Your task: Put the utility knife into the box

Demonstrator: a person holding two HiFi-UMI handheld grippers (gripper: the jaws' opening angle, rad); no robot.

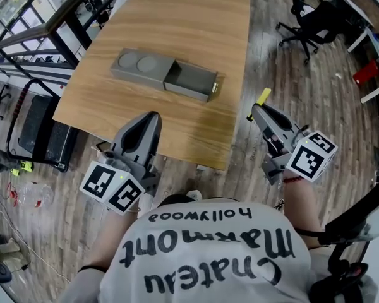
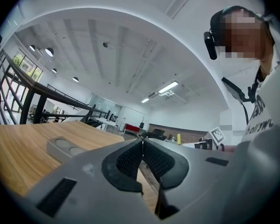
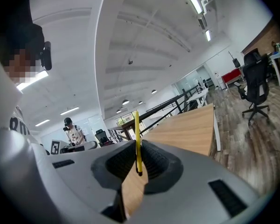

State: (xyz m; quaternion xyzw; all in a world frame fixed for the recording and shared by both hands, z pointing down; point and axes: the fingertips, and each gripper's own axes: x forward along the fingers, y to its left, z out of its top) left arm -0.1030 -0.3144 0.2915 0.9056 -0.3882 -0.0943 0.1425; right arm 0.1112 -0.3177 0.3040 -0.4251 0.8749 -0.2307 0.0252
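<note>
the right gripper (image 1: 256, 110) is hanging just off the table's right edge, over the floor, with its jaws pressing together on the utility knife (image 1: 263, 96). the pads are gripping one end, and the rest of the yellow body is sticking out past their tips. the left gripper (image 1: 150, 122) is hovering at the near edge of the table (image 1: 177, 24), its jaws closed against each other with nothing between them.

the box (image 1: 142, 67) is lying mid-table, well apart from the knife, with its drawer (image 1: 188, 83) slid out toward the right.

handling: the knife is looking thin, stiff and light, with a smooth casing. clamped by one end only, it is likely to pivot in the pads. a hold on the flat sides nearer mid-body would be steadier.

orientation: the long axis is running in line with the jaws, pointing toward the far side and slightly right. in the right gripper view it is showing edge-on as an upright strip. which end is carrying the blade cannot be told.
</note>
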